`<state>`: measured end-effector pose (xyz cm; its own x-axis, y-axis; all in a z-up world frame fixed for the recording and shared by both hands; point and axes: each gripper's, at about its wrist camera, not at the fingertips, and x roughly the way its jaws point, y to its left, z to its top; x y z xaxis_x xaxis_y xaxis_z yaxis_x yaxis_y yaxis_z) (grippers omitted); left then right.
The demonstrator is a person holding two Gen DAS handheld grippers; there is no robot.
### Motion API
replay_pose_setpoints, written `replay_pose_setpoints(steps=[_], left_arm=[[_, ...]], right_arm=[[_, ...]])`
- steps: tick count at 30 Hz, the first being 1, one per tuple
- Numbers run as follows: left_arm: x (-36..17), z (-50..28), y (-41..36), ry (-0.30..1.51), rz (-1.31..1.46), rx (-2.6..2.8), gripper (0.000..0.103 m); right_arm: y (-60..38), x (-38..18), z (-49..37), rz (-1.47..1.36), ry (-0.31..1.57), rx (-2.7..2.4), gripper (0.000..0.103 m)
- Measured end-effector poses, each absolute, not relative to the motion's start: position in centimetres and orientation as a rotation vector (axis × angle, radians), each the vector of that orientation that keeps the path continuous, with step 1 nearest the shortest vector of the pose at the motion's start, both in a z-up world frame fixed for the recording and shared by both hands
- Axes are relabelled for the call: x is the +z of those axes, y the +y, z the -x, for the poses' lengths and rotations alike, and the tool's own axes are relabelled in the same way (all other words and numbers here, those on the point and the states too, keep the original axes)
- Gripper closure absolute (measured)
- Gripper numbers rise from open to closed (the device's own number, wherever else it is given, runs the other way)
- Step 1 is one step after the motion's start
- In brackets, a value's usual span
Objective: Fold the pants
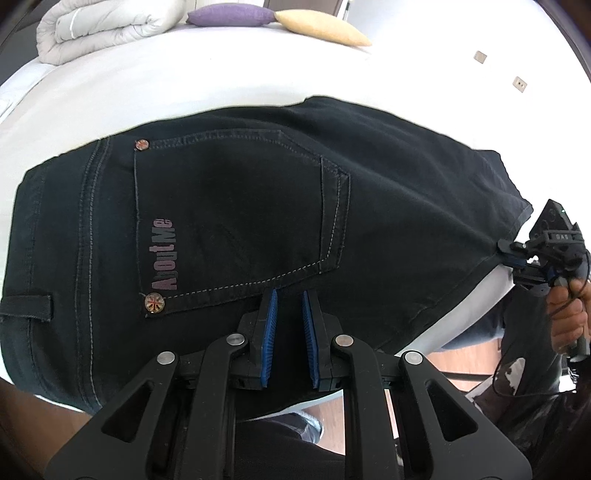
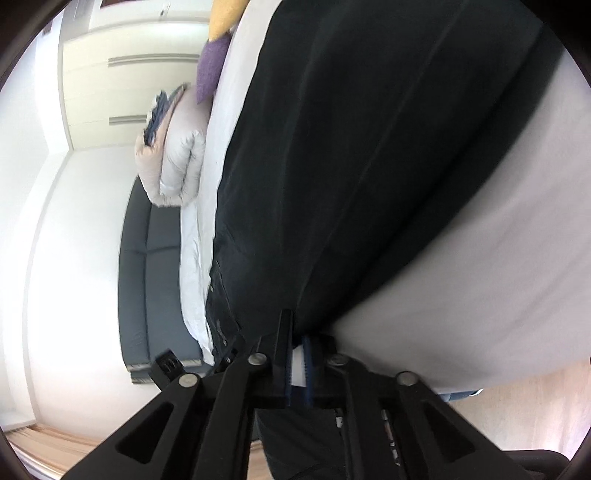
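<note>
pants point(image 1: 240, 206): black, flat on white bed point(image 1: 184, 85), back pocket up | left gripper point(image 1: 290, 295): jaws pinching pants fabric below pocket | right gripper point(image 1: 511, 253): jaws clamped on pants edge, bed side

Background stuff only: there's a bed with a white sheet point(image 1: 207, 77), and at its far end sits a rolled-up pale grey duvet point(image 1: 107, 26). Right next to that is a purple cushion point(image 1: 231, 14), touching a yellow cushion point(image 1: 321, 27). Two little square wall plates point(image 1: 480, 56) show on the white wall off to the right. From the right wrist view you also get a dark grey upholstered bed frame point(image 2: 159, 280), white wardrobe doors point(image 2: 129, 74) with long handles, and some light wood floor point(image 2: 517, 413) down low.
</note>
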<state>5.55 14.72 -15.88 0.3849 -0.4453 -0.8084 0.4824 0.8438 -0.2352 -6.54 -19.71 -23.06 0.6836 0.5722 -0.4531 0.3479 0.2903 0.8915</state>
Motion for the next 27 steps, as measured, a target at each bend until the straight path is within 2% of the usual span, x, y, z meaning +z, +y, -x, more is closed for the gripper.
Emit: replay_pose_setpoints(steps=[1,2,3,4,5,7,8,9,10,13,20,22,24,27], left_arm=[[-15.4,-5.5,14.8,1.009,-0.031,-0.587,0.089],[-14.8,-5.4,14.7,0.990,-0.019,-0.588,0.089],[-14.2,-5.4,14.5,0.970,-0.007,-0.596,0.089],[-13.6,-5.3,14.2,0.949,0.007,-0.613,0.089],[-13.0,-5.4,13.4,0.935,0.013,-0.634,0.089],[-12.7,-5.7,11.0,0.932,-0.005,-0.673,0.089],[-12.9,-5.8,10.0,0.940,-0.020,-0.689,0.089],[-13.4,-5.9,8.5,0.954,-0.045,-0.709,0.089],[-14.1,-5.8,7.2,0.973,-0.075,-0.727,0.089],[-16.0,-5.3,5.6,0.996,-0.150,-0.711,0.089],[-16.0,-5.4,7.5,1.008,-0.061,-0.745,0.089],[-16.0,-5.6,7.6,1.008,-0.061,-0.745,0.089],[-16.2,-5.6,7.4,1.009,-0.065,-0.745,0.089],[-16.4,-5.7,7.5,1.012,-0.060,-0.754,0.089]], right_arm=[[-20.6,-22.9,6.9,-1.346,0.842,0.179,0.081],[-21.4,-22.7,7.2,-1.367,0.808,0.175,0.067],[-22.8,-22.2,7.8,-1.376,0.757,0.146,0.059],[-23.8,-21.9,8.1,-1.377,0.727,0.116,0.057],[-25.1,-21.7,8.6,-1.384,0.693,0.081,0.058],[-27.0,-21.8,9.4,-1.409,0.658,0.043,0.069],[-27.6,-22.0,9.7,-1.407,0.668,0.020,0.087],[-28.2,-22.3,10.0,-1.399,0.683,-0.011,0.099],[-28.6,-22.8,10.6,-1.405,0.685,-0.032,0.102],[-28.8,-23.4,11.6,-1.418,0.668,-0.029,0.103],[-28.6,-23.0,12.5,-1.418,0.641,-0.004,0.103],[-29.7,-22.8,13.7,-1.421,0.622,-0.009,0.096],[-31.0,-22.6,14.1,-1.443,0.573,-0.020,0.079],[-34.3,-21.8,15.9,-1.457,0.467,-0.113,0.077]])
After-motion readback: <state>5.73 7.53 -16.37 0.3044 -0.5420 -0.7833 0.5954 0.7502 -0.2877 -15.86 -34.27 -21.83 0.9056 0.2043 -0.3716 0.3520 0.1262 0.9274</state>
